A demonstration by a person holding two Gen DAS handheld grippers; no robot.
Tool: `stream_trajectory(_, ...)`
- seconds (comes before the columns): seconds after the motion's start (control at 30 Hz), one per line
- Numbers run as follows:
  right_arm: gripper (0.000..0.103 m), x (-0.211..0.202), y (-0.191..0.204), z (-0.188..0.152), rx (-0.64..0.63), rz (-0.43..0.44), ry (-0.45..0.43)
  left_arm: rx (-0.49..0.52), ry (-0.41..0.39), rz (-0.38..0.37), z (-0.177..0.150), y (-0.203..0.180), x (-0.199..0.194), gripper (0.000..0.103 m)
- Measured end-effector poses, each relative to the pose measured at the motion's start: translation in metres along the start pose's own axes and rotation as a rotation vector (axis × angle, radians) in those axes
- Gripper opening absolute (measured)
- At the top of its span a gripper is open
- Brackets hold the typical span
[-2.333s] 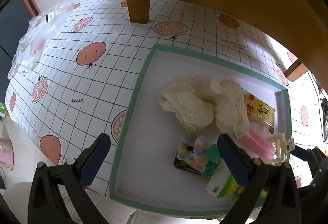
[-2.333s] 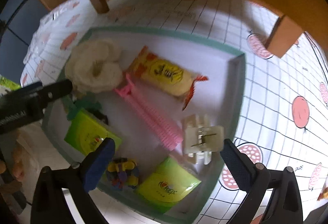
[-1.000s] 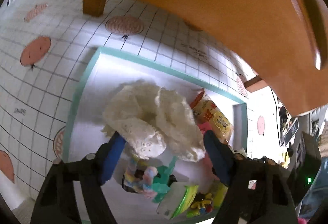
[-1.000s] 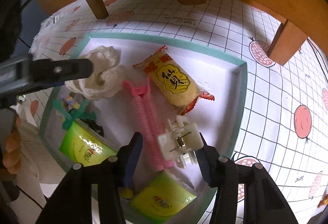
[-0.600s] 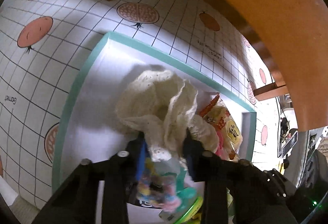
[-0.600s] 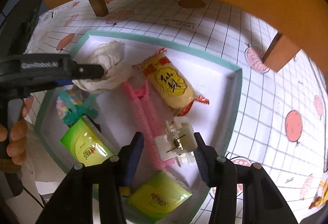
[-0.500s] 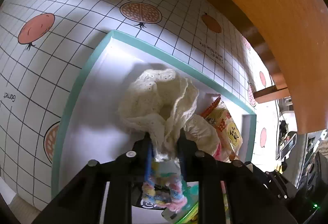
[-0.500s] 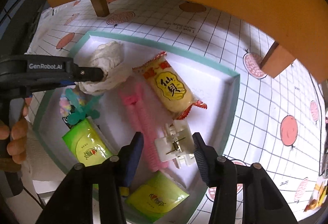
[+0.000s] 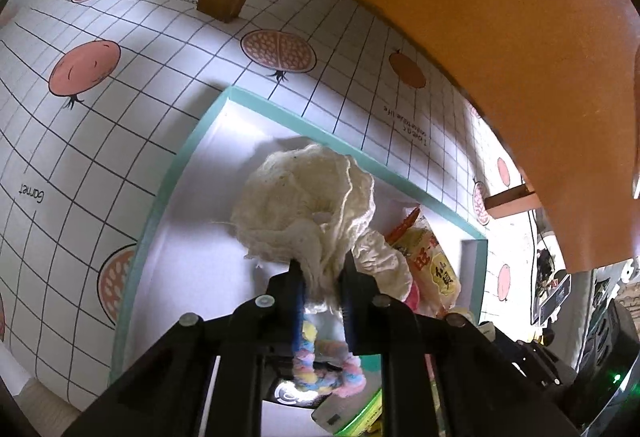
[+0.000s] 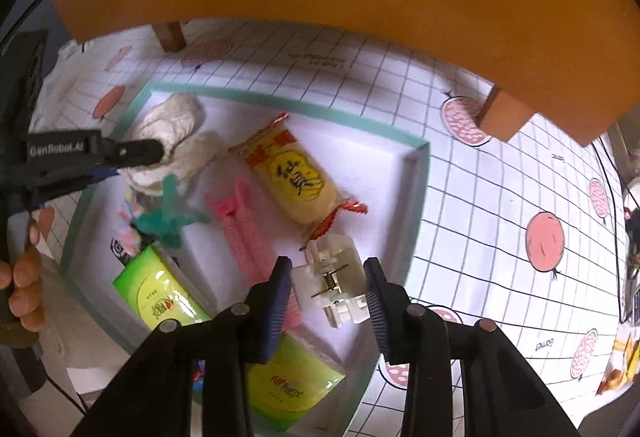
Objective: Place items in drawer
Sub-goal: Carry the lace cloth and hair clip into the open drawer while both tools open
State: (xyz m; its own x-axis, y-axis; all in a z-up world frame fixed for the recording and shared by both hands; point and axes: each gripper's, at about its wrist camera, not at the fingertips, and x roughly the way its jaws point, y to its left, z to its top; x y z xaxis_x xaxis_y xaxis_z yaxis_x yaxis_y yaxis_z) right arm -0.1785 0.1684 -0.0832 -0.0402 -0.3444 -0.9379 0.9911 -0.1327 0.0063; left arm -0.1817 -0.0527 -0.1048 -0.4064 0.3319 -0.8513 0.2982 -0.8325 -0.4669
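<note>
The left gripper (image 9: 322,277) is clamped tight on a cream crocheted cloth (image 9: 304,205) near the far left corner of the white, teal-rimmed drawer (image 9: 192,141). The right gripper (image 10: 326,289) pinches a translucent white plastic clip (image 10: 334,283) by the drawer's right edge (beside a yellow snack packet (image 10: 298,179) and pink comb (image 10: 248,233)).

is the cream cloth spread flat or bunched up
Bunched up: the cream cloth sits in crumpled folds, one end pinched in the left gripper over the tray.
</note>
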Motion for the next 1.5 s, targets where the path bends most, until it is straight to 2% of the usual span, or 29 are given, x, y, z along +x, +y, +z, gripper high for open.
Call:
stream_trajectory(0.2,0.039,-0.026,-0.005,-0.001,0.036,0.008,-0.052,0.006,-0.066,0.002,-0.002,0.002,-0.022,0.015)
stream_trajectory(0.33,0.039,-0.045,-0.003,-0.004,0.012,0.016,-0.083,0.034,-0.125,0.025,-0.006,-0.005,-0.036,0.015)
stream_trajectory(0.7,0.039,-0.112,0.003,-0.002,0.018,0.037,-0.21,0.158,-0.295,0.066,-0.025,-0.039,-0.113,0.015)
stream_trajectory(1.07,0.039,-0.186,0.005,0.008,0.026,0.058,-0.356,0.258,-0.428,0.032,-0.031,-0.079,-0.184,0.015)
stream_trajectory(1.37,0.039,-0.24,0.01,0.042,0.003,0.025,-0.46,0.374,-0.541,-0.016,-0.008,-0.123,-0.247,0.015)
stream_trajectory(1.5,0.039,-0.259,0.009,0.064,-0.01,0.031,-0.511,0.424,-0.565,-0.003,0.012,-0.153,-0.264,0.015)
